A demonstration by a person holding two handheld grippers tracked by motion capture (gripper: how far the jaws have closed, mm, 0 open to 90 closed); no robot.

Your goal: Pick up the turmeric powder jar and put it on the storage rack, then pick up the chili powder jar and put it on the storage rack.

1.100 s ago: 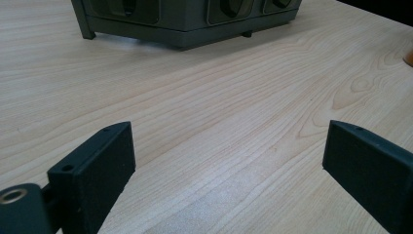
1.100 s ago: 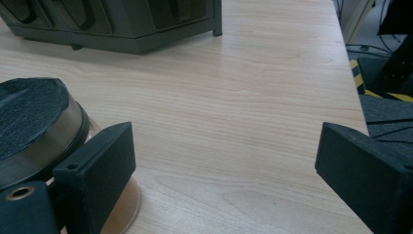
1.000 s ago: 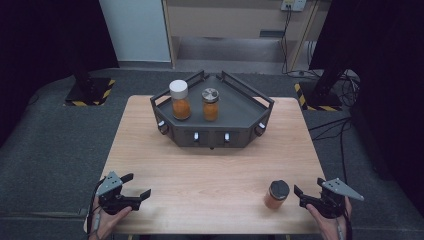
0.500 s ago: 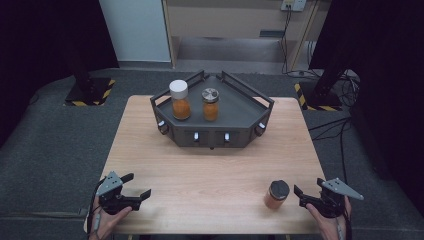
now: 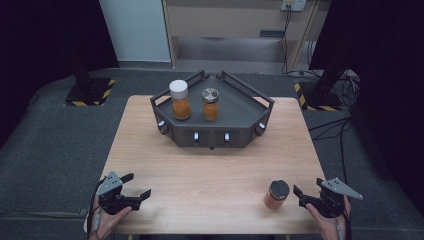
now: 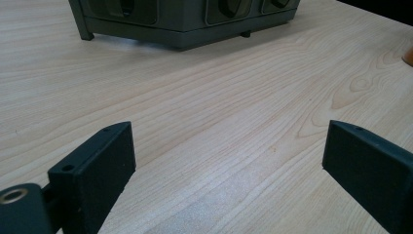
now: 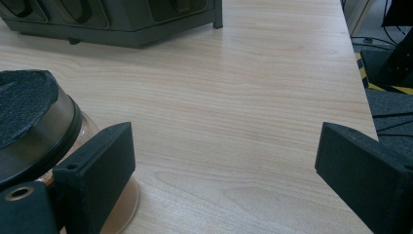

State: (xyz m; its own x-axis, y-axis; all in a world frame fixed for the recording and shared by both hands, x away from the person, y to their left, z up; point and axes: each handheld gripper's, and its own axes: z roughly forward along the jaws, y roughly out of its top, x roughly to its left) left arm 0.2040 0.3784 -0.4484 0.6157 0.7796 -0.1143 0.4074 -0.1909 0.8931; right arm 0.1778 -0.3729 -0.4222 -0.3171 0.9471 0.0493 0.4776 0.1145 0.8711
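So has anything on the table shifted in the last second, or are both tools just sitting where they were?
Nothing has visibly changed. The left tool and right tool sit open at the near edge of the table, holding nothing. The black-lidded jar stands beside the right tool, outside its jaws. The white-lidded jar and the metal-lidded jar stand in the tray as before.

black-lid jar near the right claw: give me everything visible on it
The black-lid jar is a small, round, clear jar holding orange-brown contents. Its dark lid has a rough, felt-like top and a smooth band around the rim. It stands upright on the wooden table near the front edge, apart from the grey tray. The right claw sits just beside it with jaws wide open; in the right gripper view the jar lies outside one jaw, not between them, and contact cannot be told.
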